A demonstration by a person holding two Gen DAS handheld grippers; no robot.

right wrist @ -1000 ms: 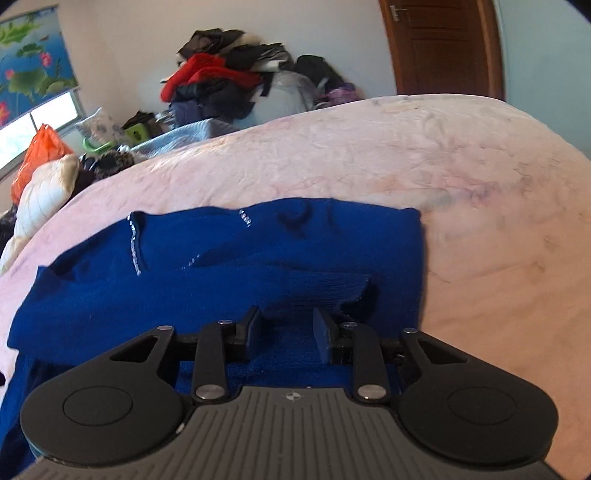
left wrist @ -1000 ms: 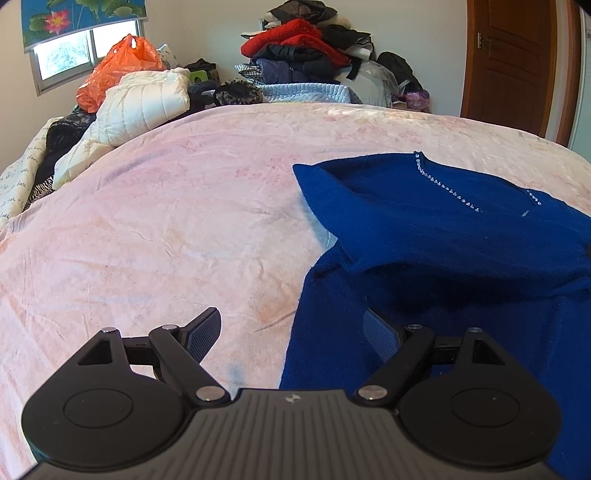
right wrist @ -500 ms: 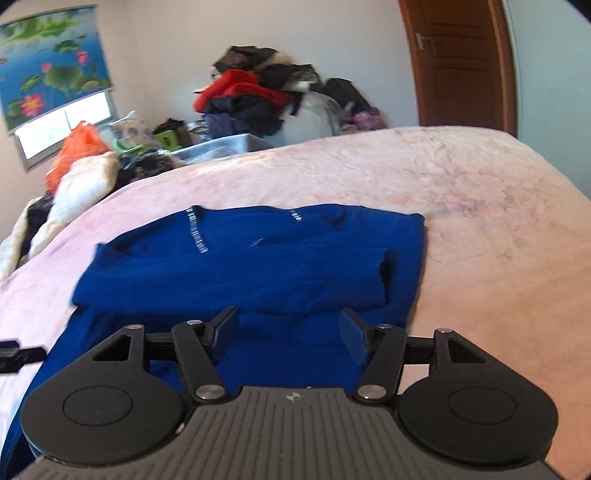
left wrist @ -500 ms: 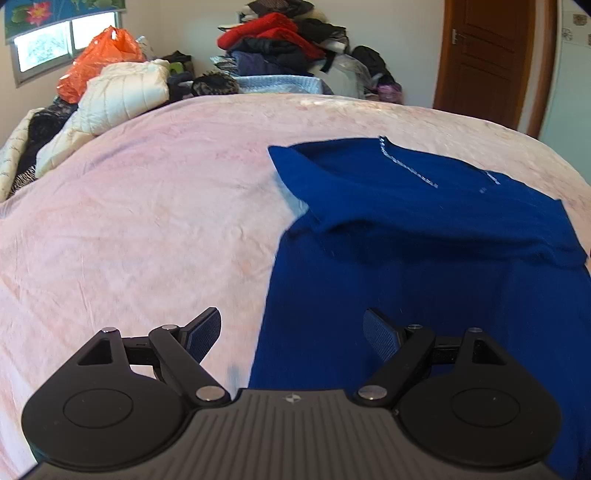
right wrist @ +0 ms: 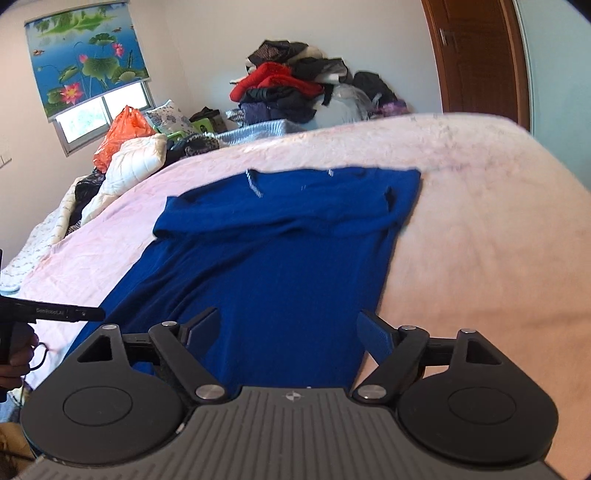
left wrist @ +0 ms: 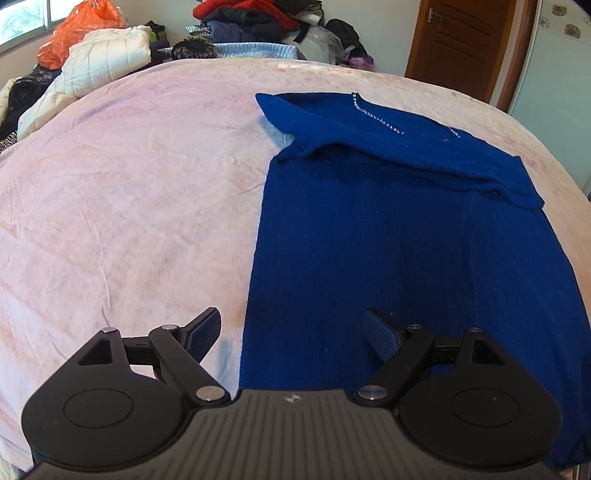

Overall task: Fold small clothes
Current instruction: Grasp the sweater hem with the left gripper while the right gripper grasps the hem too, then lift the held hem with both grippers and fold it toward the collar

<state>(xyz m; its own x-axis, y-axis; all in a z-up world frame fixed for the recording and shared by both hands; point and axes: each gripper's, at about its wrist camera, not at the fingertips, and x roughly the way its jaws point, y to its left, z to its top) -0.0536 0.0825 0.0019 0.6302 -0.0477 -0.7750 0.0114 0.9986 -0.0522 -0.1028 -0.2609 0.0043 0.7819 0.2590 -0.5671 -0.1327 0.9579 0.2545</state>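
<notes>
Knitwear awaits folding: a blue sweater [left wrist: 399, 236] lies flat on the pink bed [left wrist: 129, 192], sleeves laid across. Left tongs [left wrist: 291, 332] and right tongs [right wrist: 288, 328] are held wide, empty. Soft, limp and light, it is best pinched at the near hem corners.

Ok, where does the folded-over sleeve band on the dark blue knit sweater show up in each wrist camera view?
Left wrist: the folded sleeve band crosses the dark blue knit sweater right of centre, in the upper half.
Right wrist: the same band lies centre-left, mid-height.
Shared landmark: the red garment on the clothes pile, and.
</notes>
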